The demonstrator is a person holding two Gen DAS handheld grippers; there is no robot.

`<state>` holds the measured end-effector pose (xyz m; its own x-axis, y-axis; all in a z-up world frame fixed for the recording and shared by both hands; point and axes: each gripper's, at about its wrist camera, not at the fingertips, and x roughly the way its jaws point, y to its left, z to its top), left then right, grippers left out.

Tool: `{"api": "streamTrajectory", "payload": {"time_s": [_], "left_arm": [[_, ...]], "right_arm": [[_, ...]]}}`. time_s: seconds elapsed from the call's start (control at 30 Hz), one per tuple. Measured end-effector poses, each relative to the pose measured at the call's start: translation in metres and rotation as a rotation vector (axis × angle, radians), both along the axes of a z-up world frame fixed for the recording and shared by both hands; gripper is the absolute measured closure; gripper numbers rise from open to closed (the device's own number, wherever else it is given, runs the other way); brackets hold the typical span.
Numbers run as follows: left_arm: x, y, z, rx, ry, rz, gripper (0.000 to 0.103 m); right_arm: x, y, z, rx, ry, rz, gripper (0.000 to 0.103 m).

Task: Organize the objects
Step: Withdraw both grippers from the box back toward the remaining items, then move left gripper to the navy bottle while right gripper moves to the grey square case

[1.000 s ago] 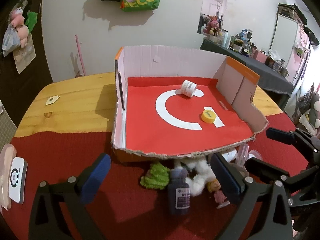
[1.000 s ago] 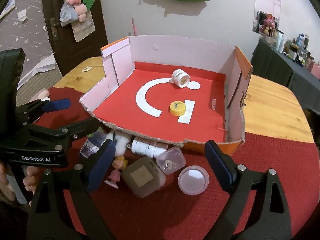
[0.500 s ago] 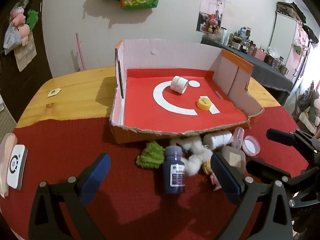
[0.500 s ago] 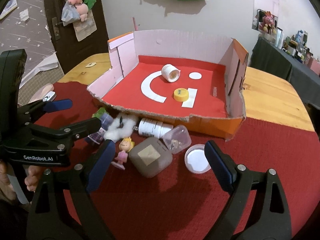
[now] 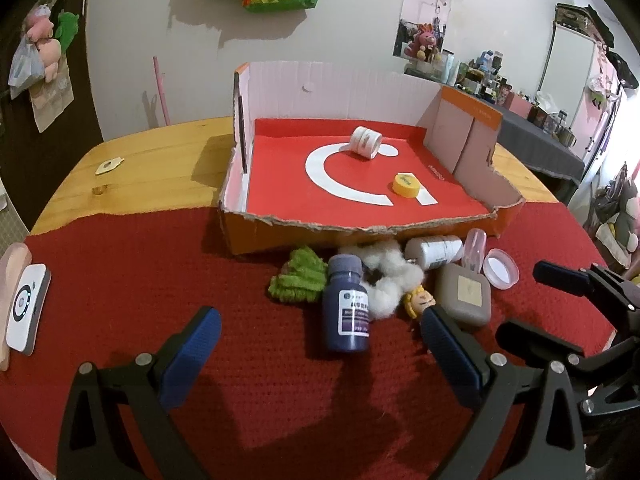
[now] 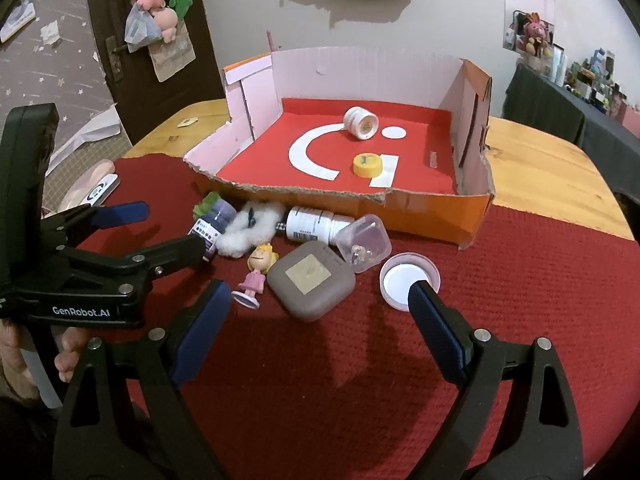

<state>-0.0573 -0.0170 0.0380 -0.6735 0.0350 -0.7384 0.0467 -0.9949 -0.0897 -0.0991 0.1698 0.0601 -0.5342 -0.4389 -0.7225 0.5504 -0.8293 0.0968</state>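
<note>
Both the left hand-held gripper point(image 5: 318, 344) and right hand-held gripper point(image 6: 320, 310) gape wide and empty at lower frame, the purple bottle point(image 5: 347, 308) and grey case point(image 6: 311, 280) lying mid-frame below the cardboard box point(image 6: 420, 210).

1. Warm indoor light is falling from above, leaving soft shadows on the red cloth point(image 5: 140, 280) below both sets of jaws.
2. Fisheye distortion is bending straight lines and darkening every corner.
3. Distant shelves point(image 5: 500, 88) are looking slightly soft.
</note>
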Motion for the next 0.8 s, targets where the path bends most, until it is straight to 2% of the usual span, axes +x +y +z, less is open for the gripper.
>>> {"api": "streamTrajectory", "payload": {"time_s": [0.1,0.23,0.47,0.8], "left_arm": [[0.000,-0.001,-0.001,0.001,0.000,-0.001,0.006],[-0.001,0.000,-0.004,0.005,-0.014,-0.025,0.022],[-0.006,0.004,-0.011,0.002,-0.039,-0.052,0.032],[-0.015,0.004,-0.022,0.007,-0.074,-0.062,0.038]], "right_arm": [[0.001,0.000,-0.004,0.001,-0.009,0.004,0.026],[-0.001,-0.001,-0.010,0.008,-0.028,0.010,0.038],[-0.005,-0.002,-0.020,0.014,-0.051,0.012,0.038],[-0.015,-0.002,-0.031,0.014,-0.073,0.006,0.038]]}}
